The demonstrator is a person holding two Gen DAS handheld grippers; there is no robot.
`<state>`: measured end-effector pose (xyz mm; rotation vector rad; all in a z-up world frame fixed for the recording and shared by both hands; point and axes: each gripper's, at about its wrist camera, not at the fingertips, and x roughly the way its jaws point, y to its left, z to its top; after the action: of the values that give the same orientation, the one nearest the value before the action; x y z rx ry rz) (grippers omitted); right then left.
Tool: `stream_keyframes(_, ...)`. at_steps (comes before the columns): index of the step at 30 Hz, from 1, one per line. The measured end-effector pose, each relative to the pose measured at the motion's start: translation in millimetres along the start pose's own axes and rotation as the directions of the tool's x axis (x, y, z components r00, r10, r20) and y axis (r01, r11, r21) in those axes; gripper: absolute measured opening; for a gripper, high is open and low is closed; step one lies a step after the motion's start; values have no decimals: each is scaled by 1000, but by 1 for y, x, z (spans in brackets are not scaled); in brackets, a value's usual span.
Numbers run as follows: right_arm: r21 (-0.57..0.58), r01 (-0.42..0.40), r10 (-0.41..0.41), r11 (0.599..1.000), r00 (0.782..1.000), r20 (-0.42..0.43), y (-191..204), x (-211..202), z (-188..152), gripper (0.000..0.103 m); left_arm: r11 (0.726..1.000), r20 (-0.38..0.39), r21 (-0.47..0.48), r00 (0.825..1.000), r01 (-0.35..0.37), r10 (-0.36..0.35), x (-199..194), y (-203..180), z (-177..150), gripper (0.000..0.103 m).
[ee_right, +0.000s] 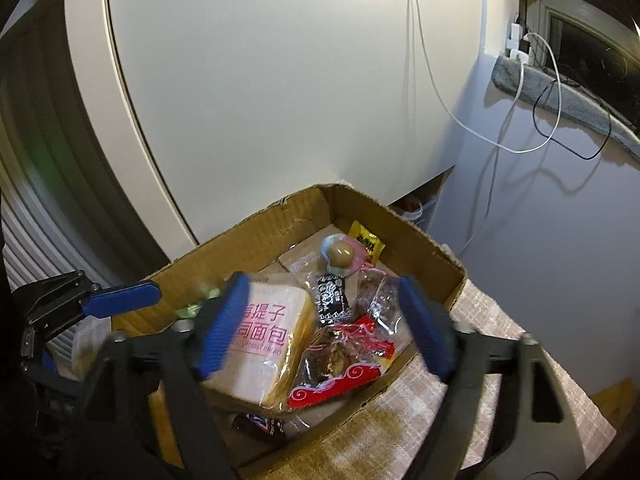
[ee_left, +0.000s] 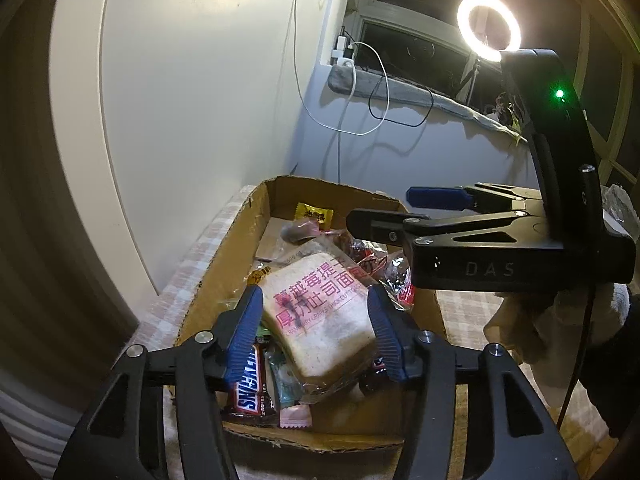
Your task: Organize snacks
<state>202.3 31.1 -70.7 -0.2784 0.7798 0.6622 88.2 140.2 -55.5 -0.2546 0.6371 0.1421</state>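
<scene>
A cardboard box (ee_left: 224,264) (ee_right: 424,240) holds several snacks. On top lies a bagged slice of bread (ee_left: 320,320) (ee_right: 264,344) with pink print. Around it are a Snickers bar (ee_left: 250,388) (ee_right: 260,424), a yellow candy (ee_left: 314,214) (ee_right: 366,242), a round lollipop (ee_right: 340,254), a black packet (ee_right: 332,300) and a red packet (ee_right: 340,384). My left gripper (ee_left: 314,330) hangs open over the bread, its blue pads beside the bag's edges. My right gripper (ee_right: 324,328) (ee_left: 400,210) is wide open above the bread and red packet, gripping nothing.
The box rests on a checked cloth (ee_left: 472,312) against a white panel (ee_left: 192,80). A gloved hand (ee_left: 540,328) holds the right gripper. A ring light (ee_left: 489,27) glows at a dark window, and cables (ee_left: 352,92) (ee_right: 516,120) hang from the sill.
</scene>
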Motion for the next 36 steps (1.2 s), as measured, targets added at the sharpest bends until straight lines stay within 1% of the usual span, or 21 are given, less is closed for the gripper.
stream_keyframes(1, 2, 3, -3, 1000, 1000, 3, 0, -1, 0, 87, 1000, -1, 2, 1000, 0, 0, 0, 0, 0, 61)
stream_keyframes(3, 5, 4, -4, 1000, 1000, 4, -1, -1, 1, 89, 1000, -1, 3, 1000, -2, 2, 0, 0, 0, 68)
stream_keyframes(6, 7, 13, -13, 1000, 1000, 1, 0, -2, 1, 96, 1000, -2, 0, 1000, -8, 8, 0, 1, 0, 70)
stream_keyframes(12, 9, 24, -24, 1000, 1000, 4, 2, -3, 1, 96, 1000, -8, -2, 1000, -25, 25, 1, 1, 0, 77)
stream_keyframes(28, 22, 29, -29, 999, 999, 21, 4, -17, 0, 97, 1000, 2, 8, 1000, -30, 30, -6, -3, 0, 77)
stream_keyframes(32, 23, 35, -36, 999, 999, 34, 6, -24, -1, 101, 999, 9, 12, 999, -31, 31, -11, -6, 0, 77)
stream_keyframes(36, 26, 40, -41, 999, 998, 51, 7, -32, -2, 102, 999, 17, 13, 999, -35, 34, -17, -8, -1, 77)
